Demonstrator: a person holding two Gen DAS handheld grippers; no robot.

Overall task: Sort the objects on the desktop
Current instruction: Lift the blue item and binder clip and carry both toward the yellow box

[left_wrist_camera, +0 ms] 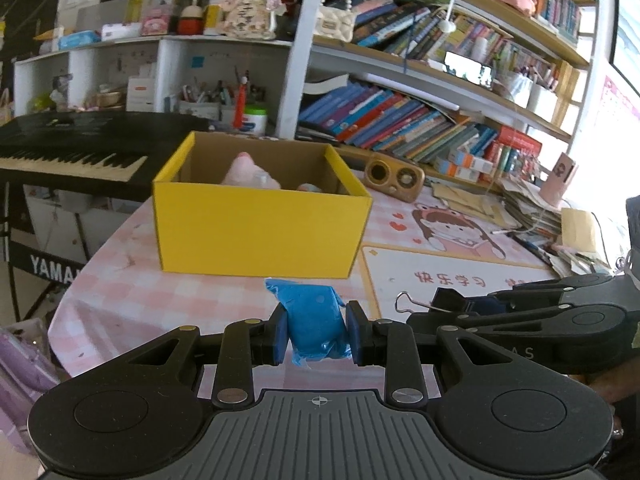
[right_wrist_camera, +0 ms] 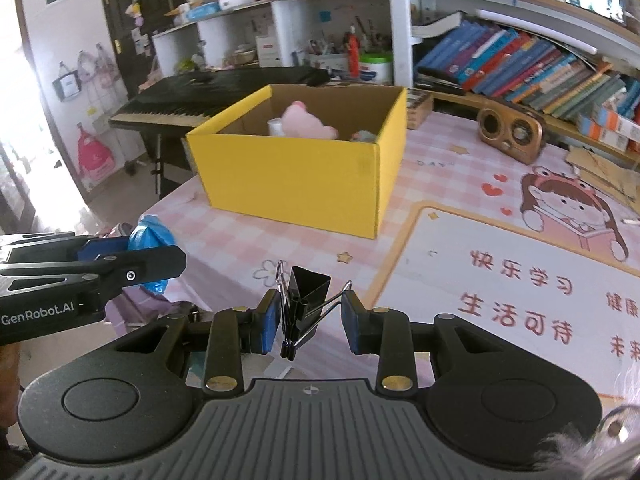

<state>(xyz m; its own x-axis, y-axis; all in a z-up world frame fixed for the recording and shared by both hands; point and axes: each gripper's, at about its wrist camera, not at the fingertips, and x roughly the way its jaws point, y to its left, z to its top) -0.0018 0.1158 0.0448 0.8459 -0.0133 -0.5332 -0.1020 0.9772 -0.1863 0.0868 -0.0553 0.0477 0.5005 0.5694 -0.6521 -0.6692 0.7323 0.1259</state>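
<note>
My left gripper (left_wrist_camera: 319,334) is shut on a blue plastic packet (left_wrist_camera: 316,322), held above the pink checked tablecloth just in front of the yellow cardboard box (left_wrist_camera: 260,232). My right gripper (right_wrist_camera: 309,322) is shut on a black binder clip (right_wrist_camera: 306,296), its blue pads pressing the wire handles. The open yellow box (right_wrist_camera: 304,184) stands ahead of both grippers and holds a pink plush toy (right_wrist_camera: 306,122) and a small pale blue item (right_wrist_camera: 364,136). In the right wrist view the left gripper (right_wrist_camera: 156,256) with the blue packet (right_wrist_camera: 150,236) is at the left; in the left wrist view the binder clip (left_wrist_camera: 432,300) shows at the right.
A wooden speaker (left_wrist_camera: 394,178) sits behind the box on the right. A black keyboard (left_wrist_camera: 68,152) stands past the table's left edge. Bookshelves (left_wrist_camera: 420,120) line the back, and paper stacks (left_wrist_camera: 520,204) crowd the far right. A printed desk mat (right_wrist_camera: 520,280) covers the table's right side.
</note>
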